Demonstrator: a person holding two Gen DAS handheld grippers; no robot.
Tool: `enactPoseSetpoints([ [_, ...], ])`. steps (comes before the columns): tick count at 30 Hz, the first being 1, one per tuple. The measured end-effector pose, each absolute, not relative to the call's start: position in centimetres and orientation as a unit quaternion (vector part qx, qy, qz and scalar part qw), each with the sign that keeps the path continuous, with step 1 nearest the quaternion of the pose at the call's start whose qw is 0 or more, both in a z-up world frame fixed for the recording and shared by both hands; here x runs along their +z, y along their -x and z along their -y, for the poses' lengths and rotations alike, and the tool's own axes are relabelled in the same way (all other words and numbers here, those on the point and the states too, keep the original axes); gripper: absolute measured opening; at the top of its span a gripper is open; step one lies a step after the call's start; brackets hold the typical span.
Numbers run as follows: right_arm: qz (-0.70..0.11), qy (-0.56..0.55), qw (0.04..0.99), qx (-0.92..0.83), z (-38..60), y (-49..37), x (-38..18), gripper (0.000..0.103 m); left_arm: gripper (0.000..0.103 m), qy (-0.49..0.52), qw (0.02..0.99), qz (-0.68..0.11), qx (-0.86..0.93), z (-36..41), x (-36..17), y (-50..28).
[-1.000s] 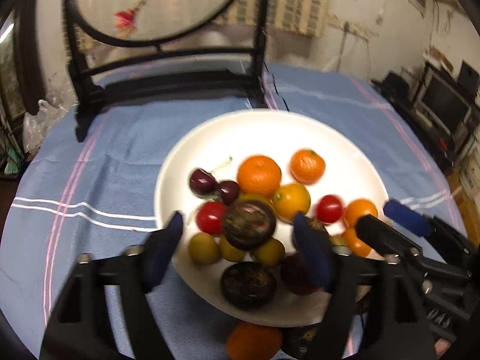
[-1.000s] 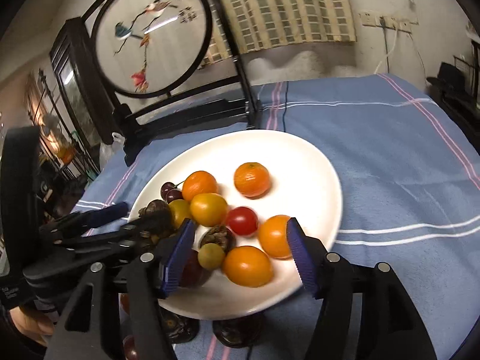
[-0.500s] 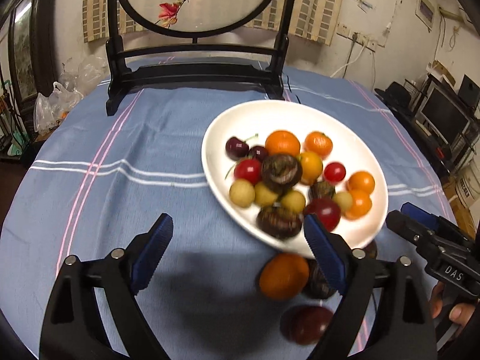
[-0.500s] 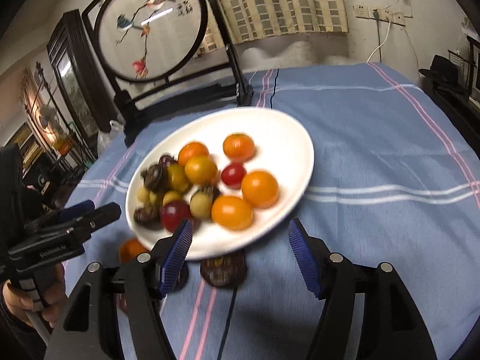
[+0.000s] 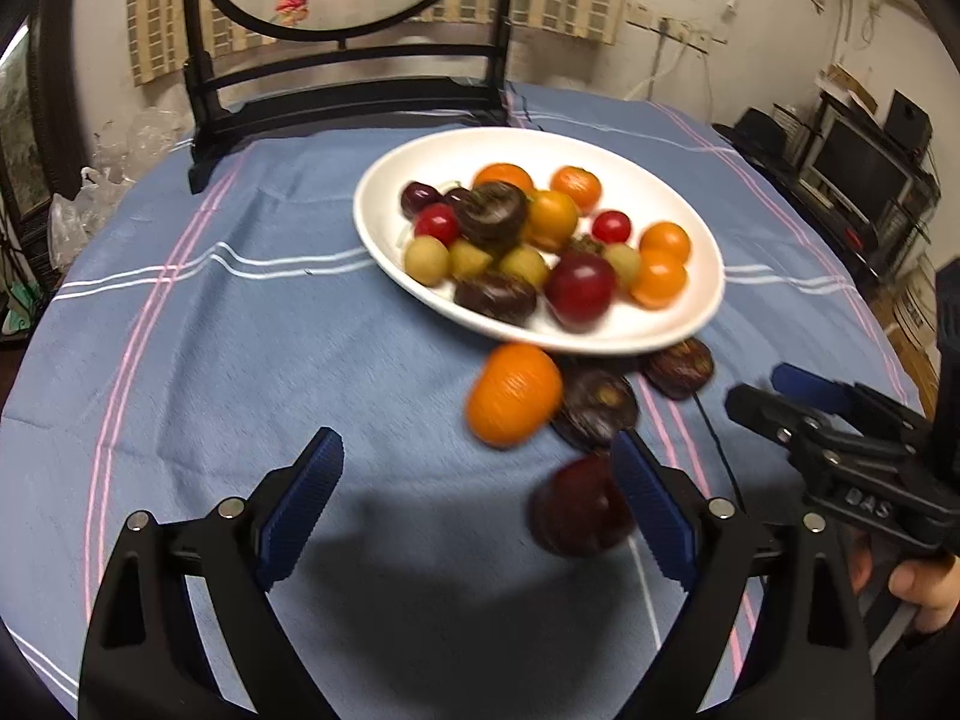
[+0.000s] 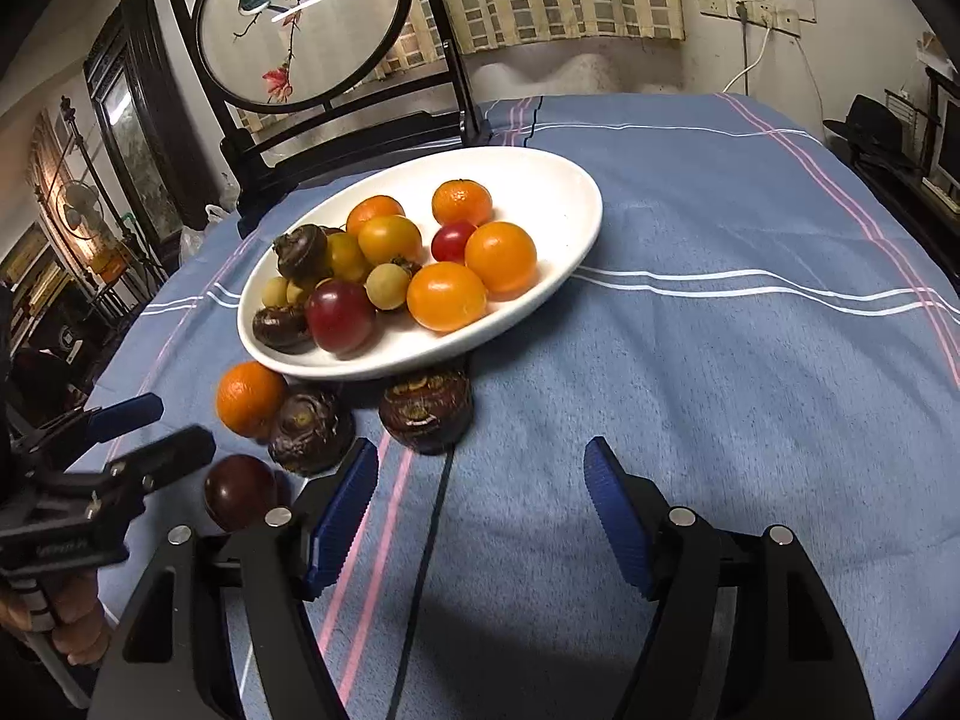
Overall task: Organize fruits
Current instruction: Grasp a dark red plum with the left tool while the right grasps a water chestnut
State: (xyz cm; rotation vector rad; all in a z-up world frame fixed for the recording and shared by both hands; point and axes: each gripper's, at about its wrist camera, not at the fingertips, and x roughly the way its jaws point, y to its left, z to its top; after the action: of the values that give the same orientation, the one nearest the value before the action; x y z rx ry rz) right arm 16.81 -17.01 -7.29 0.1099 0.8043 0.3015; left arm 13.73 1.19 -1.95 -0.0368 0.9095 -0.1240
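Observation:
A white oval plate holds several oranges, cherry tomatoes, yellow fruits, a dark red plum and brown mangosteens. On the cloth in front of it lie an orange, two mangosteens and a dark red plum. My left gripper is open and empty, low over the cloth, with the plum by its right finger. My right gripper is open and empty, to the right of the loose fruit.
A blue cloth with pink and white stripes covers the round table. A black-framed round embroidered screen stands at the table's far edge behind the plate. A thin black cable runs across the cloth. Furniture and a monitor stand off to the right.
Both grippers have pulled back toward me from over the plate. The loose orange, mangosteens and plum in front of the plate have come into view.

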Motion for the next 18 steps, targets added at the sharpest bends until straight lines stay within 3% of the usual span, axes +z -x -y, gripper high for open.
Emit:
enactPoseSetpoints([
  [9,-0.391,-0.05,0.907,0.148,16.9,-16.6,-7.4,0.074,0.089,-0.012,0.888,-0.454,-0.077,1.1,-3.6,-12.6],
  [12,-0.391,-0.049,0.907,0.149,16.9,-16.6,-7.4,0.074,0.074,-0.023,0.881,-0.465,-0.085,1.8,-4.4,-12.5],
  [14,-0.391,-0.047,0.907,0.15,16.7,-16.6,-7.4,0.074,0.053,-0.031,0.872,-0.479,-0.097,2.2,-5.0,-12.6],
  [15,-0.391,-0.046,0.907,0.151,16.7,-16.6,-7.4,0.074,0.052,-0.035,0.873,-0.476,-0.097,2.4,-5.0,-12.5],
  [17,-0.392,-0.041,0.906,0.152,16.4,-16.6,-7.5,0.075,0.04,-0.038,0.877,-0.468,-0.105,2.5,-4.7,-12.3],
  [18,-0.395,-0.037,0.905,0.153,16.2,-16.6,-7.6,0.075,0.04,-0.033,0.877,-0.468,-0.106,2.3,-4.5,-12.3],
])
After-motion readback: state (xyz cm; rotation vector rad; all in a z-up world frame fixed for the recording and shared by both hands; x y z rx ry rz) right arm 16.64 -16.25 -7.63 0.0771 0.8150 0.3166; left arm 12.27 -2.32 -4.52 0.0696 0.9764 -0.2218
